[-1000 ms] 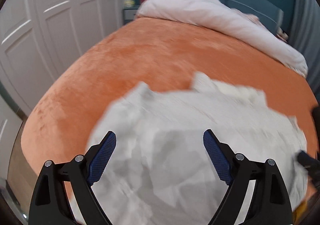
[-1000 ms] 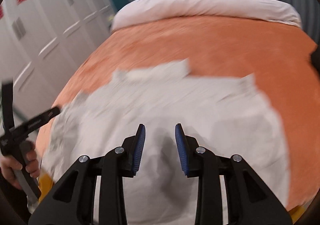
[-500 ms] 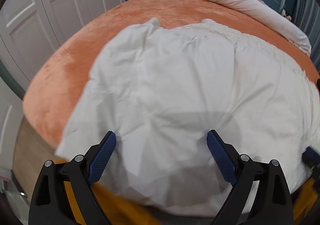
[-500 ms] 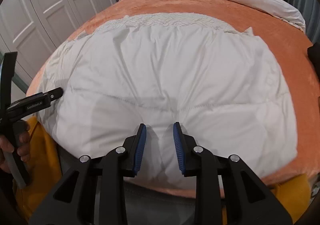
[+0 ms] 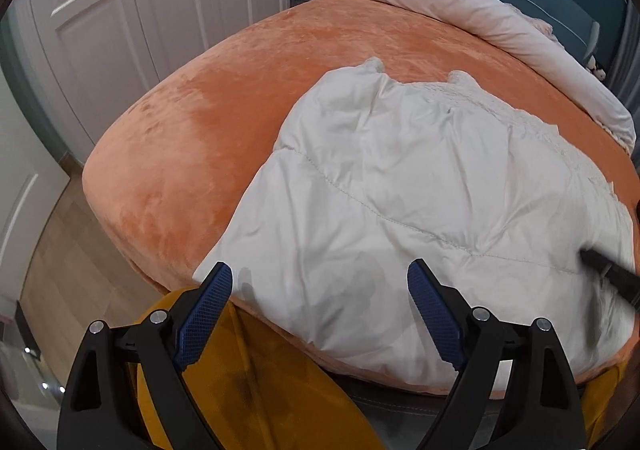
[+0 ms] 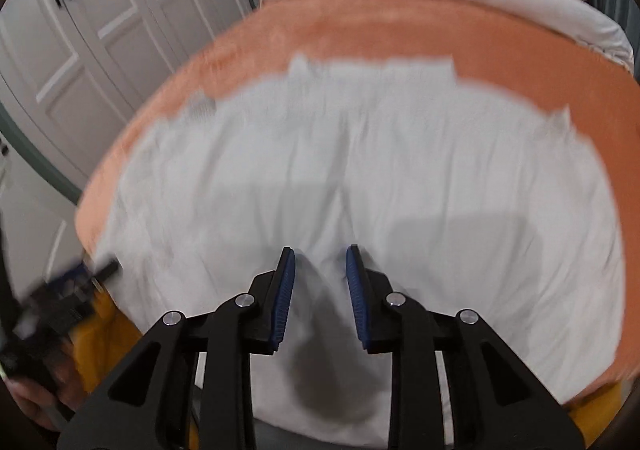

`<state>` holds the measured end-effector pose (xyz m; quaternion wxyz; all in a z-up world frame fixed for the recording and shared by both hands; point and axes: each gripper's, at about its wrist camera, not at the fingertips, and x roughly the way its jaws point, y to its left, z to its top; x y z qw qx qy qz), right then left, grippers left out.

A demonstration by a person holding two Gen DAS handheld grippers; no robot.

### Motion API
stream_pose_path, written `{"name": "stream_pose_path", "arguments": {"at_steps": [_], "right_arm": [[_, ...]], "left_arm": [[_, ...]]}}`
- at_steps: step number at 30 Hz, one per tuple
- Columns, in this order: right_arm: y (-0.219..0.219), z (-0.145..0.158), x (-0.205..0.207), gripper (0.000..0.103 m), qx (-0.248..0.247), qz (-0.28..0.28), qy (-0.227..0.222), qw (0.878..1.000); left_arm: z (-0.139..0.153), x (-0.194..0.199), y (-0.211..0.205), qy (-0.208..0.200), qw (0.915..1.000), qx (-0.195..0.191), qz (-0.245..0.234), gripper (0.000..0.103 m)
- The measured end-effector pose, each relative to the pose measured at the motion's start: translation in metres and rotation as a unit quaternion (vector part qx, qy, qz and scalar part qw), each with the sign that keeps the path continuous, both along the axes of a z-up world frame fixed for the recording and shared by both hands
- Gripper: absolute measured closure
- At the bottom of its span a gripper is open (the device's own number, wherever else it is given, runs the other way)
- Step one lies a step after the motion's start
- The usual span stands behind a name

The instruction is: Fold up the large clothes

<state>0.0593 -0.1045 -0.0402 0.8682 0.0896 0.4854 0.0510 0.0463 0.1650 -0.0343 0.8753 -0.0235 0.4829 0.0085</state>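
A large white quilted garment [image 5: 420, 202] lies spread flat on an orange bed [image 5: 224, 98], its near edge at the bed's front. It also fills the right wrist view [image 6: 360, 170], blurred. My left gripper [image 5: 320, 310] is open wide and empty, held above the garment's near left corner. My right gripper [image 6: 320, 282] has its jaws partly apart, with a raised fold of the white fabric between them; whether the pads touch it cannot be told. The right gripper's tip shows at the right edge of the left wrist view [image 5: 612, 274].
A rolled white duvet [image 5: 460, 6] lies along the bed's far end by a teal headboard. White wardrobe doors [image 5: 132, 18] stand on the left, with wooden floor [image 5: 68, 258] beside the bed. The person's yellow clothing [image 5: 248, 382] is at the bed's front edge.
The garment went from blurred to spread flat. The left gripper drew back toward the bed's front left. The right wrist view is blurred with motion, and its jaws are a little wider.
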Motion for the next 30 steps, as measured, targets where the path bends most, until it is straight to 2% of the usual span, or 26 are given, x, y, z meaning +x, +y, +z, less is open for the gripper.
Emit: {"name": "stream_pose_path", "arguments": {"at_steps": [3,7,10,13,16,21,23,26,28,29,30], "right_arm": [[0.016,-0.014,-0.032,0.077,-0.028,0.023,0.002,0.999],[0.038,-0.023,-0.075,0.077,-0.072,0.086,0.012,0.994],[0.044,-0.037,-0.090,0.077,-0.060,0.106,0.053,0.991],[0.040,-0.024,-0.099,0.077,-0.030,0.101,0.039,0.994],[0.024,0.015,-0.075,0.077,-0.024,0.075,-0.009,0.997],[-0.020,0.050,-0.006,0.077,0.013,0.005,-0.050,0.999],[-0.030,0.047,0.025,0.077,0.019,-0.019,-0.042,0.999],[-0.032,0.025,0.067,0.078,0.012,-0.033,-0.010,0.999],[-0.030,0.000,0.084,0.077,0.016,-0.037,0.021,0.999],[-0.026,-0.022,0.088,0.078,0.015,-0.034,0.034,0.999],[-0.024,-0.031,0.085,0.078,0.003,-0.028,0.028,0.999]], "left_arm": [[-0.001,-0.001,-0.005,0.000,1.0000,0.001,-0.008,0.017],[-0.006,0.000,-0.010,0.006,0.9999,-0.004,-0.012,0.017],[-0.010,0.000,-0.012,0.012,0.9998,-0.004,-0.013,0.017],[-0.008,-0.001,-0.012,0.011,0.9998,-0.001,-0.014,0.017],[0.001,0.005,-0.007,-0.002,0.9999,-0.005,-0.011,0.017],[0.037,0.050,-0.008,-0.045,0.9980,-0.043,-0.012,0.016],[0.044,0.072,-0.016,-0.051,0.9976,-0.043,-0.017,0.016],[0.042,0.097,-0.035,-0.045,0.9969,-0.056,-0.032,0.016],[0.029,0.109,-0.053,-0.031,0.9966,-0.056,-0.052,0.015],[0.017,0.113,-0.063,-0.022,0.9972,-0.041,-0.059,0.015],[0.005,0.116,-0.071,-0.012,0.9977,-0.024,-0.063,0.015]]}}
